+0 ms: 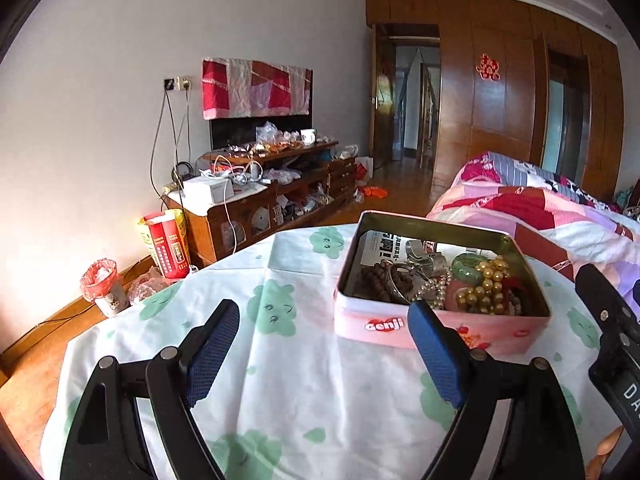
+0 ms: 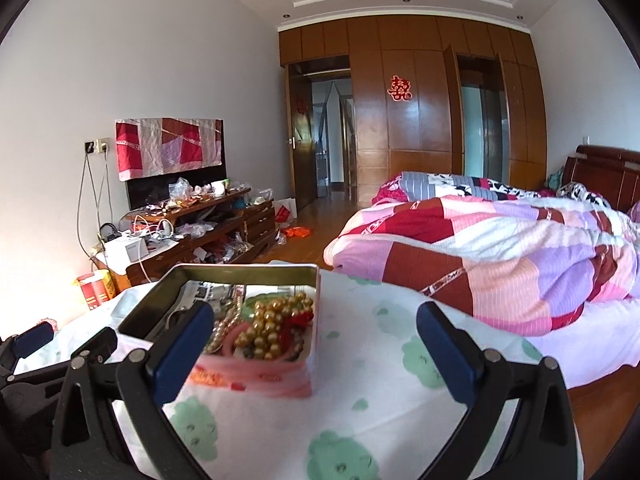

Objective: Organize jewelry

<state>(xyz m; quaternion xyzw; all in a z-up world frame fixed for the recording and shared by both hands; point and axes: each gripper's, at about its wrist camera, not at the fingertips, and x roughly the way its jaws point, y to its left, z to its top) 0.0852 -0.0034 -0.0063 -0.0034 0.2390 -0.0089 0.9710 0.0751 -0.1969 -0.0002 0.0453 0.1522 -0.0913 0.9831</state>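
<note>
Pink tin point(image 1: 440, 330), lidless, is seen on the cloth-covered worktop point(image 1: 304, 380), filled with gold beads point(image 1: 486, 290), a green bangle point(image 1: 470, 266) and brown beads point(image 1: 380, 280). Left tongs point(image 1: 324, 320) are held wide just before the tin, empty. Right tongs point(image 2: 316, 328) are held wide beside the tin, empty.

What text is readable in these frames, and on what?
"Genji": white logo on the pink tin front.
"DA": white letters on the right gripper body, cut off at the frame edge.
Red double-happiness sign: on the wooden wardrobe.
Newspaper lining the tin: print unreadable.
Red carton: too small.
</note>
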